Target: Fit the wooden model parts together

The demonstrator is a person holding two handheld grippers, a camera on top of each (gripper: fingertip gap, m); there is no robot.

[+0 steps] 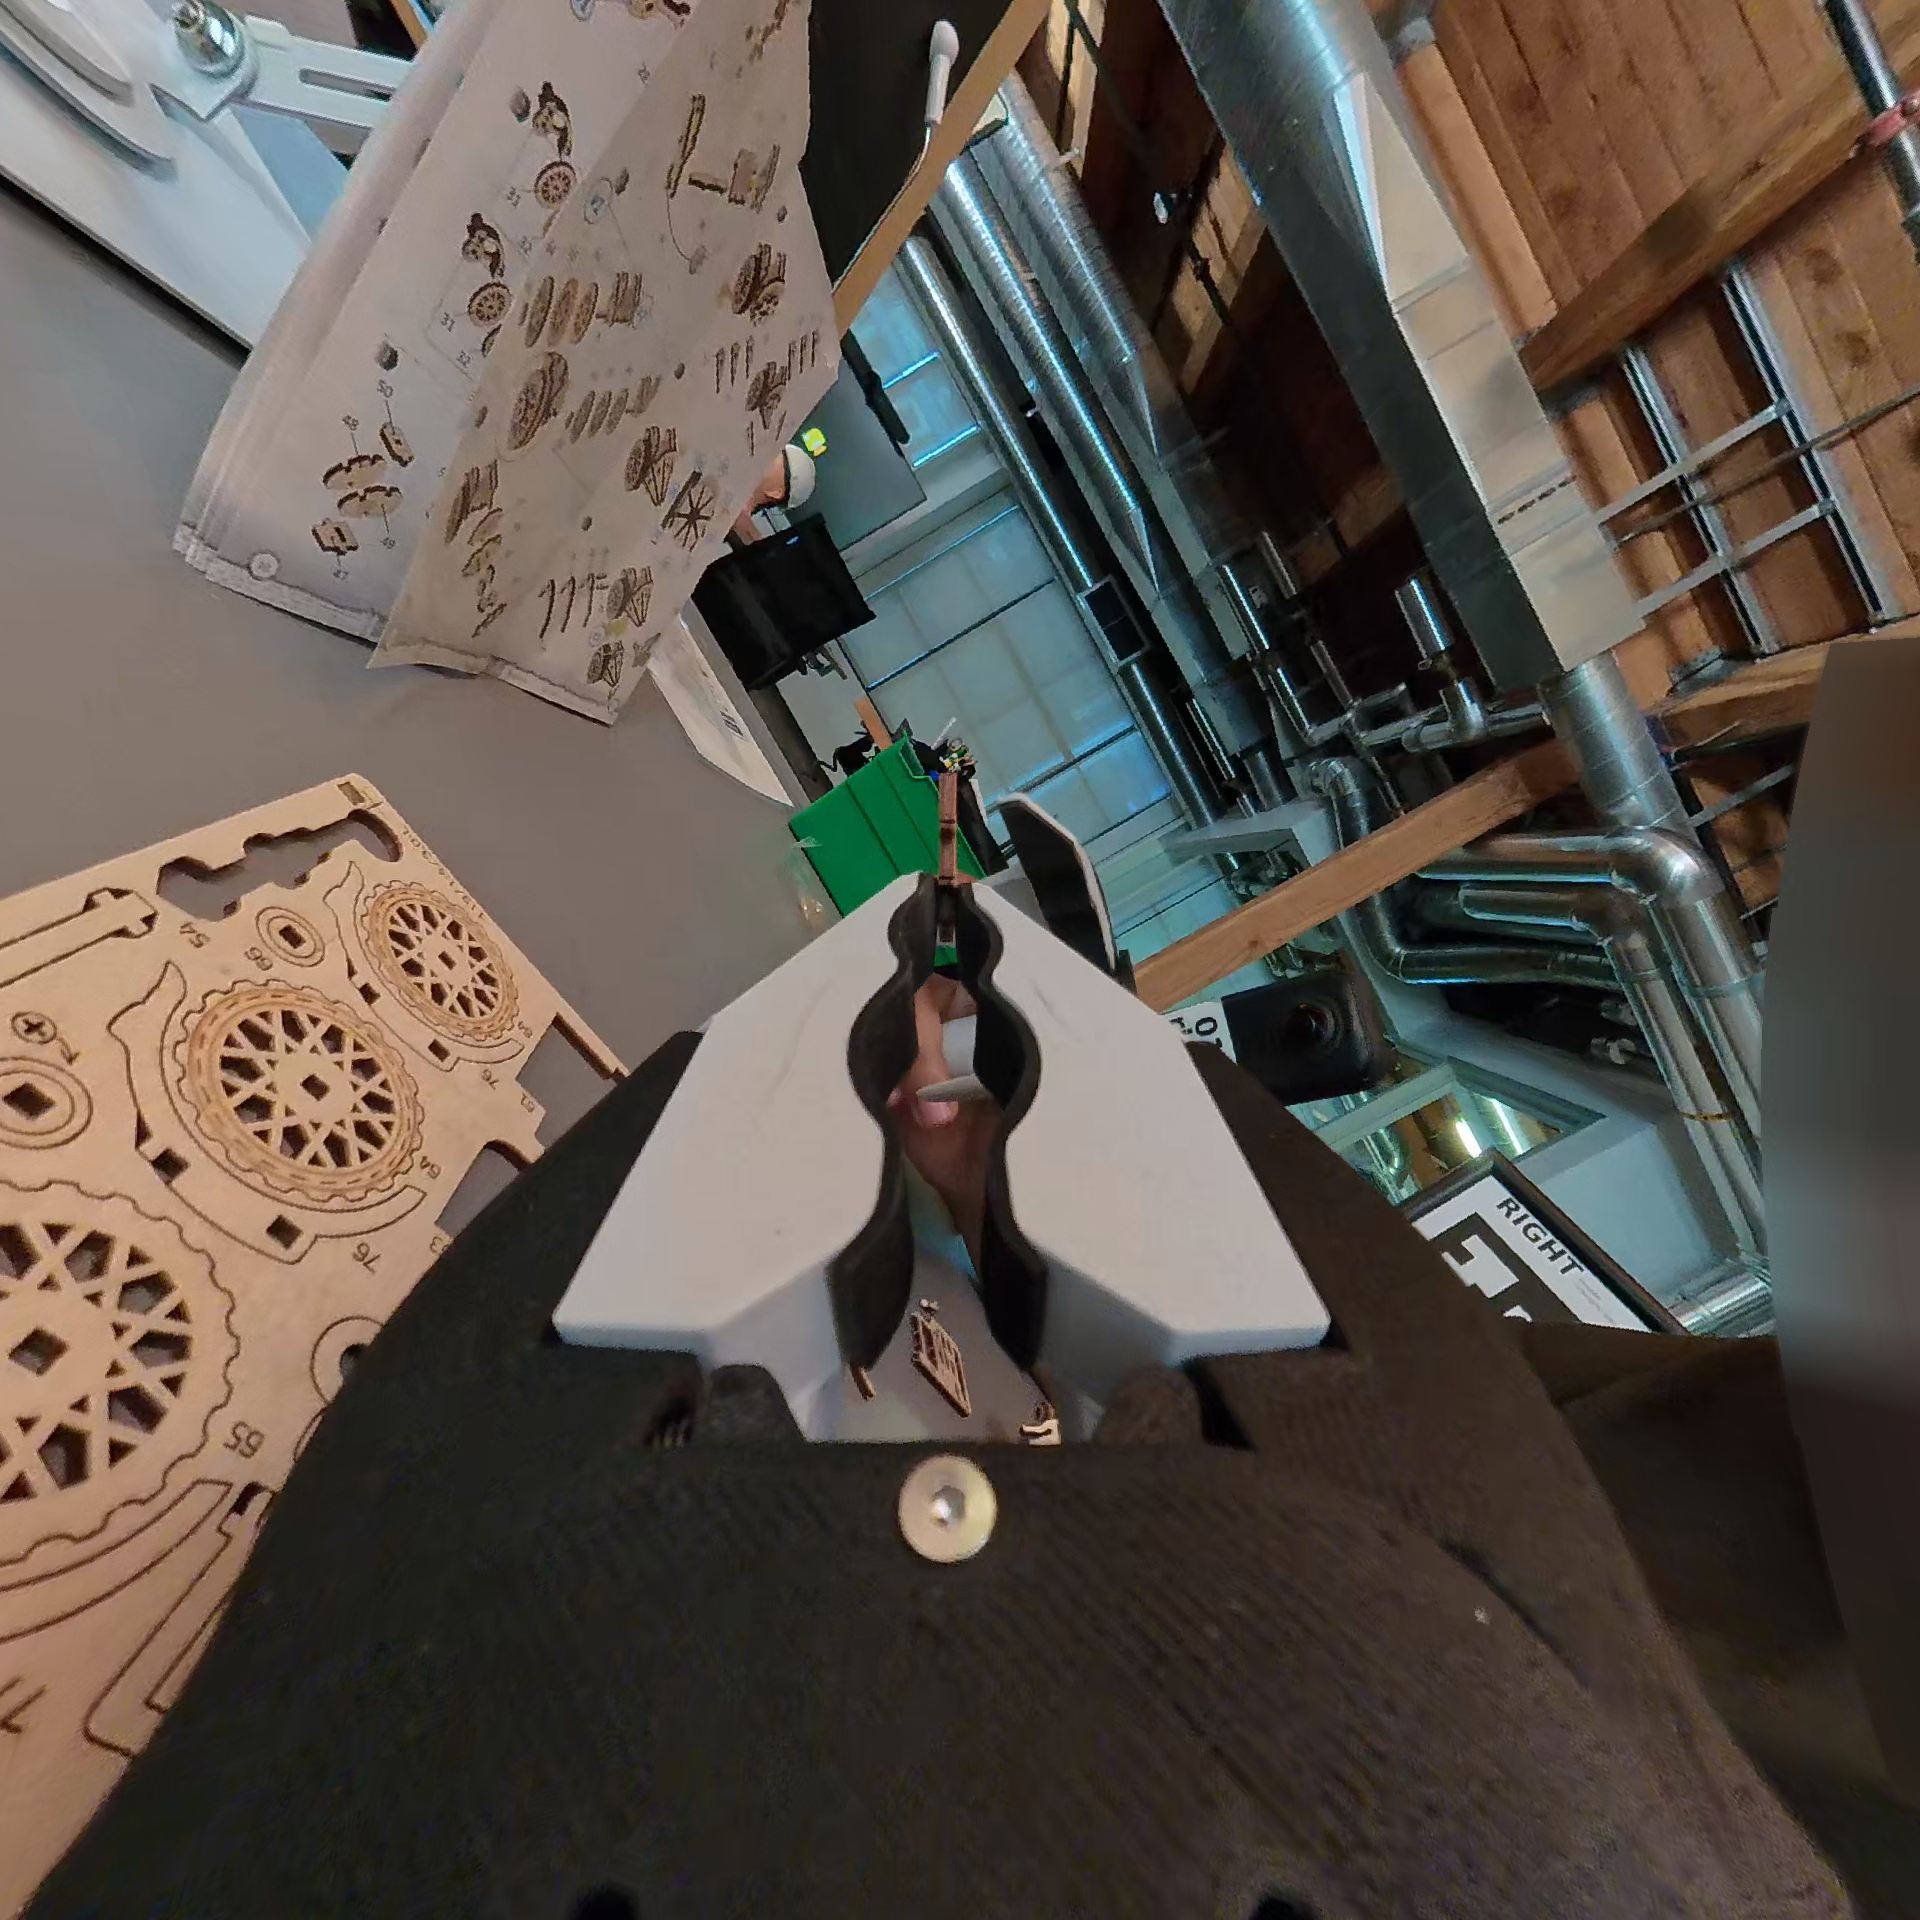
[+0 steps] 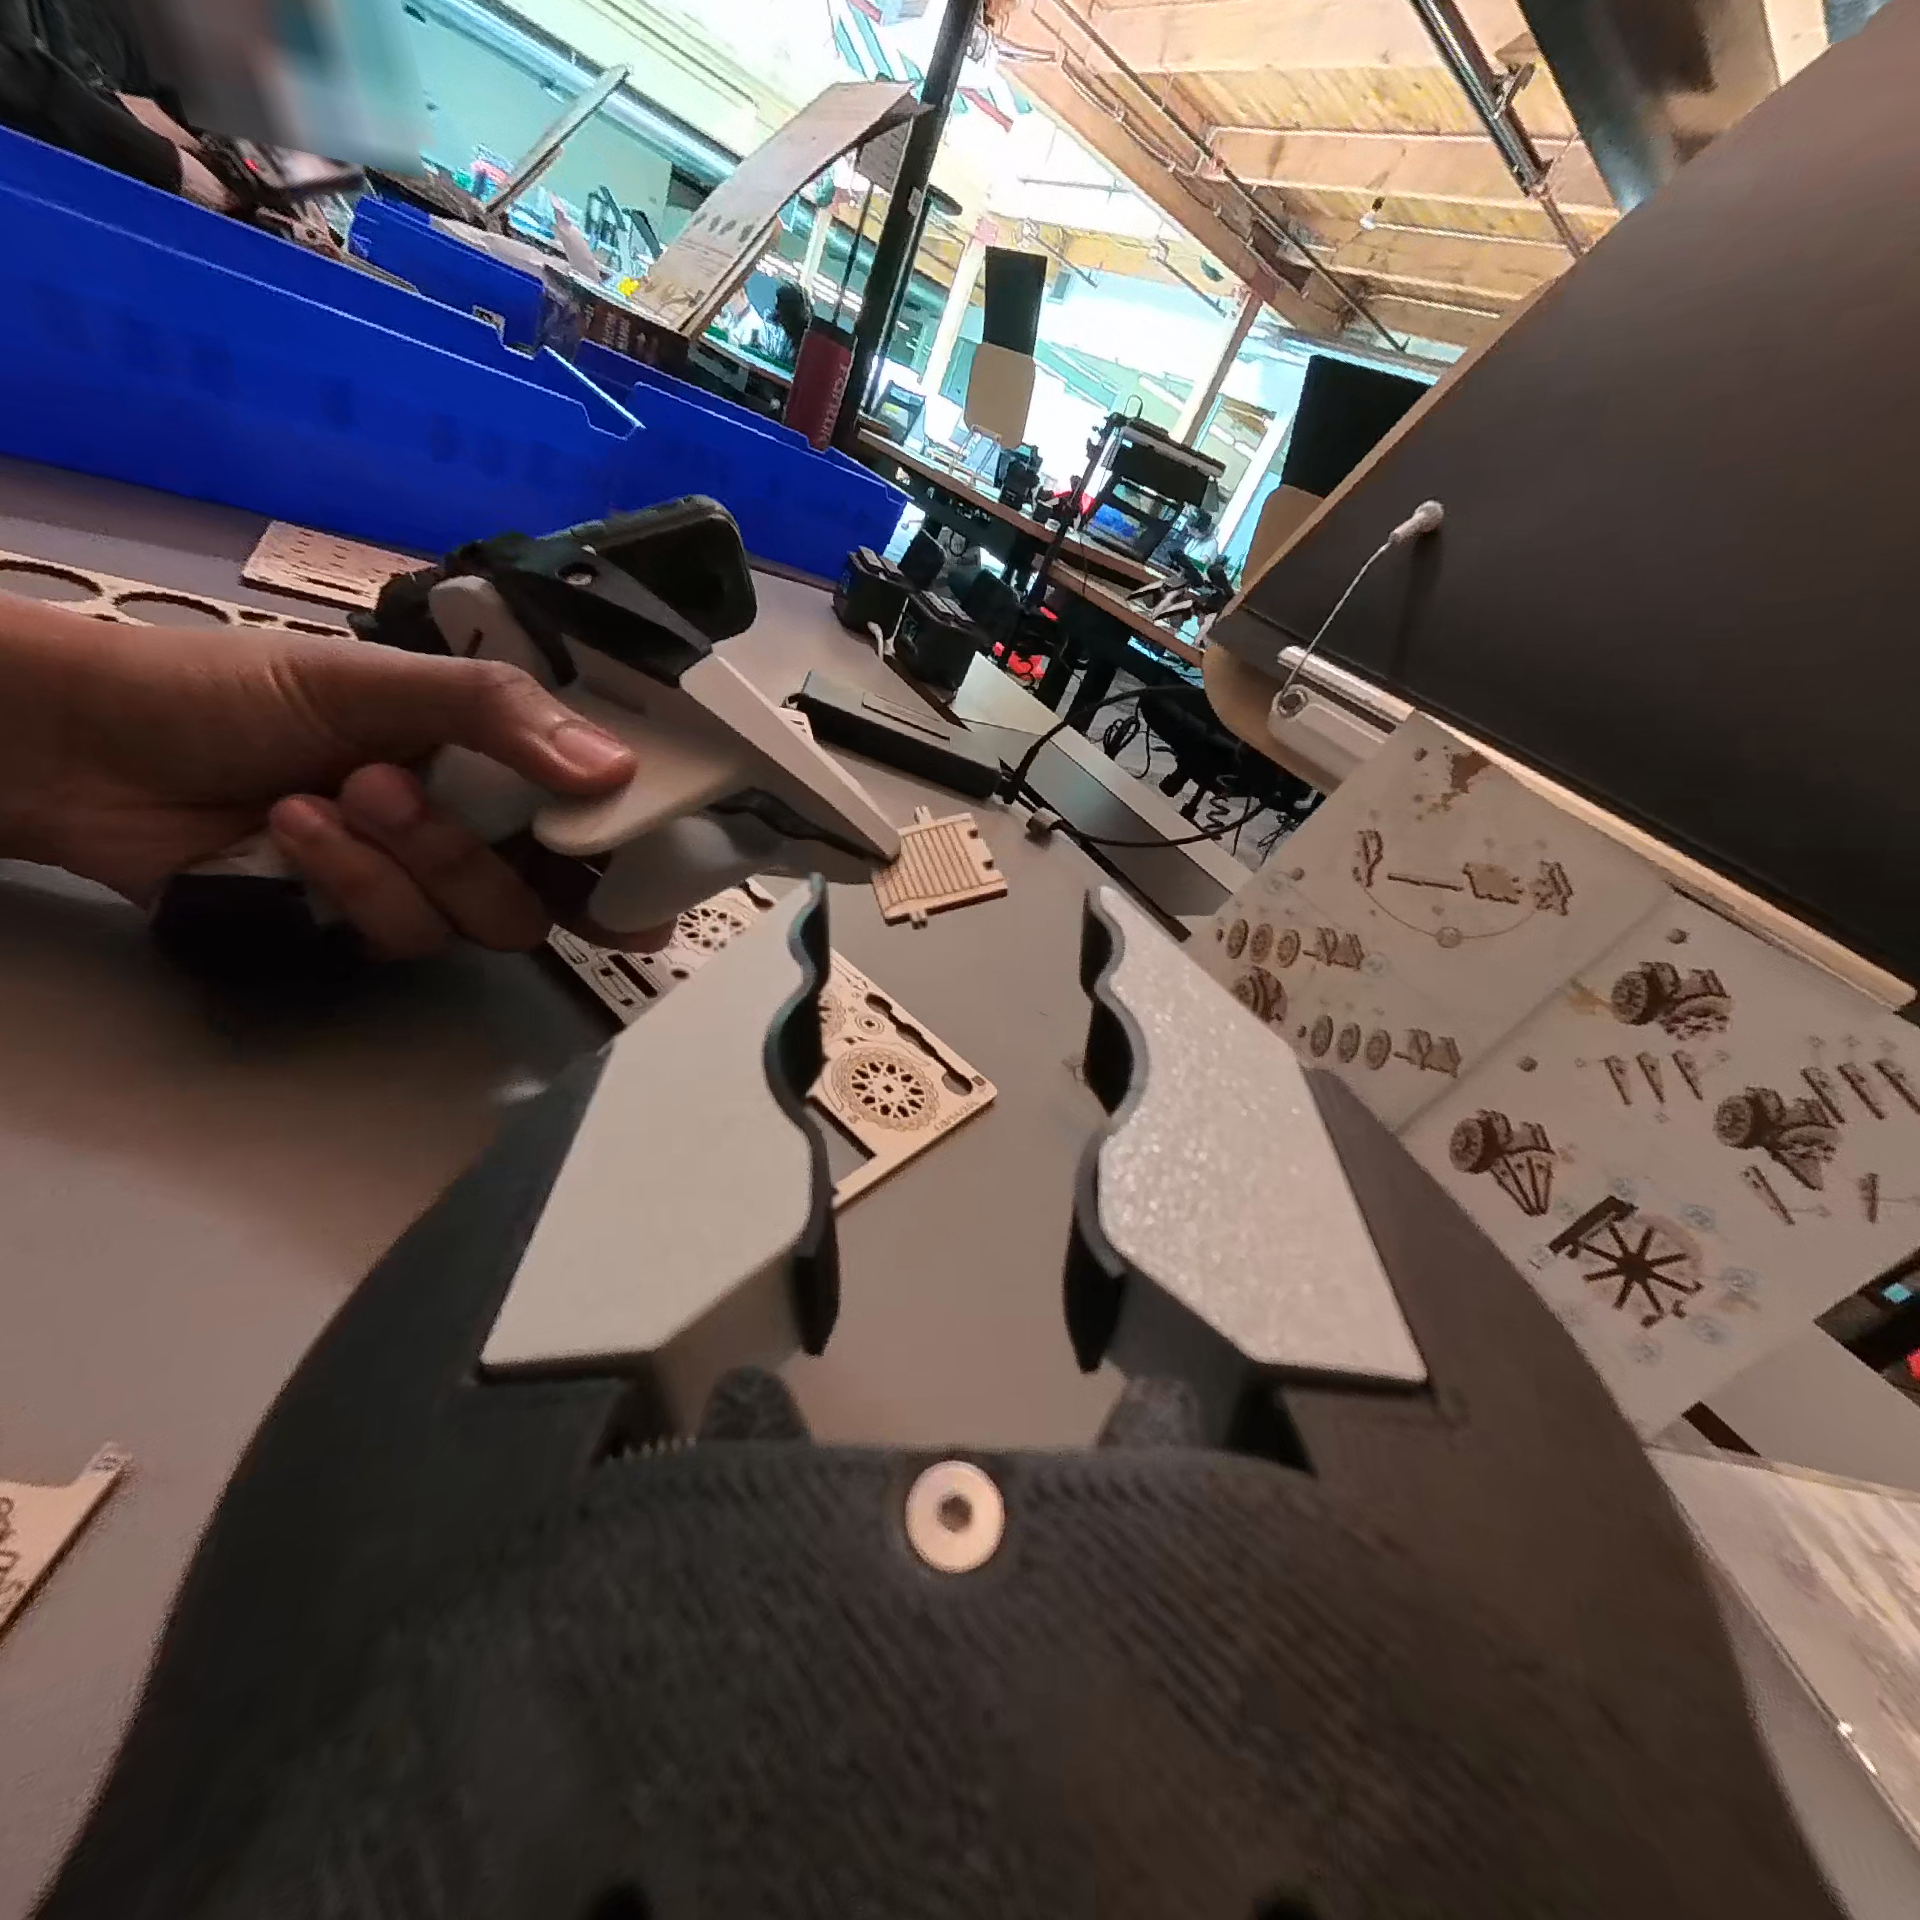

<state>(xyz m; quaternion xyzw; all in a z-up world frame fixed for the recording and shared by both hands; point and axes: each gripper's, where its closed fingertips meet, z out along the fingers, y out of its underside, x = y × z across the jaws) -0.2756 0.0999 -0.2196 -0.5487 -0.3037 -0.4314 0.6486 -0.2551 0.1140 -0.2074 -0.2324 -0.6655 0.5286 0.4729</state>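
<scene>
Over the grey table (image 2: 987,997), left gripper (image 2: 883,847) is pinching the slatted wooden part (image 2: 940,868) by its edge w/ right gripper (image 2: 951,951) gaping empty — thin grip, prob. risking a twist-out.

Bare table (image 2: 987,997) ahead; instruction sheets (image 2: 1558,1091) block the right.

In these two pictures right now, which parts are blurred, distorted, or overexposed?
Left wrist view: sharp, but the wide lens curves the pale laser-cut wooden sheet and silver ceiling ducts. Right wrist view: the open right gripper and its black body are blurred, the far windows glare white; the ribbed wooden panel stays readable.
</scene>
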